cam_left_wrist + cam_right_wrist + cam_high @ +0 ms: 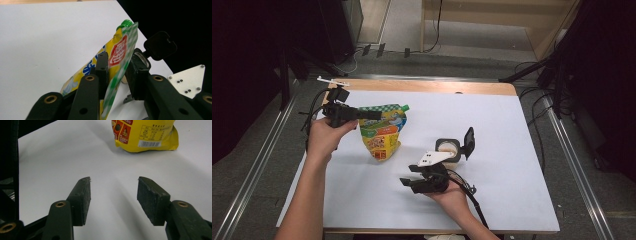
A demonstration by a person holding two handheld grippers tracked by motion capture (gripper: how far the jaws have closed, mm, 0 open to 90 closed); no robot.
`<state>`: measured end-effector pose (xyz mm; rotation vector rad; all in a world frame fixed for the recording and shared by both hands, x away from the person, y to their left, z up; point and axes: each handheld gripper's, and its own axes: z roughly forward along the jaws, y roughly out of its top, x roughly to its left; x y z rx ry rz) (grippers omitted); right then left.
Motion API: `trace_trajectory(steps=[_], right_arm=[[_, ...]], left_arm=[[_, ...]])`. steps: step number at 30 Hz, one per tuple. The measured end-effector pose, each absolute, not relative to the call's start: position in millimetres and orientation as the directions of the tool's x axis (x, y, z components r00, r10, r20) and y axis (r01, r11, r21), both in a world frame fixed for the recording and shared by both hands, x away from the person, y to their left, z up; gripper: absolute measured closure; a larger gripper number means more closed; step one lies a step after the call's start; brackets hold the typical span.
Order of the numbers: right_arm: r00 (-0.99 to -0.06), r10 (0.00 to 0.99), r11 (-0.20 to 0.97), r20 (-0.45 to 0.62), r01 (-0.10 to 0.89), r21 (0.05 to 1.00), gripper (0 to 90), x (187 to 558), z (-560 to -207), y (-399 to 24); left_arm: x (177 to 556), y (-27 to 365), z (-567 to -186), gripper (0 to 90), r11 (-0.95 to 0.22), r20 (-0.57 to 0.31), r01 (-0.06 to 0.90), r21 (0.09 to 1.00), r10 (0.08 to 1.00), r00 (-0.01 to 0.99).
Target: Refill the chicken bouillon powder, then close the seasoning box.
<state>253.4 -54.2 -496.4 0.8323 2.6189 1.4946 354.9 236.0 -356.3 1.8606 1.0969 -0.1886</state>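
A table (512, 150) covered with a white sheet is seen from above, with a strip of bare wood along its far edge. Two forearms reach in from the near edge, each hand holding a black two-jaw gripper.

The left gripper (371, 115) is held over the far-left part of the table, pointing toward the right edge. A yellow and green spouted pouch (383, 134) is pinched by its upper part between the jaws. In the left gripper view the pouch (117, 57) is seen edge-on between the two black jaws, which are drawn narrow around it; its green screw cap (125, 23) points up and away. The bottom of the pouch appears to rest on the white sheet, left of the table's middle.

The right gripper (408, 181) is held low near the middle of the near edge, its jaws turned toward the left edge. A grey three-cornered plate sits on top of it. In the right gripper view the jaws are spread wide with only white sheet between them, and the yellow base of the pouch (146, 136), bearing a barcode, is seen farther off, well apart from the jaws.

Just beyond the right gripper a small round jar (447, 148) stands on the sheet with its black hinged lid (468, 141) flipped open. What the jar contains cannot be told.
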Motion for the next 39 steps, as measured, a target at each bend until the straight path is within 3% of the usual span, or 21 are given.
trace_trajectory(steps=[5,23,39], right_arm=[[-0.861,0.446,0.403,0.245,0.437,0.804,45.8,254,-496,-52],[-0.861,0.444,0.411,0.249,0.442,0.797,48.3,255,-490,-54],[-0.843,0.451,0.389,0.292,0.48,0.786,55.5,262,-470,-68]], left_arm=[[350,236,-349,65.4,-0.183,-0.539,0.748,0.638,0.587,0.604],[342,259,-332,60.7,-0.133,-0.517,0.744,0.655,0.64,0.569],[353,276,-354,54.8,-0.103,-0.52,0.781,0.617,0.691,0.502]])
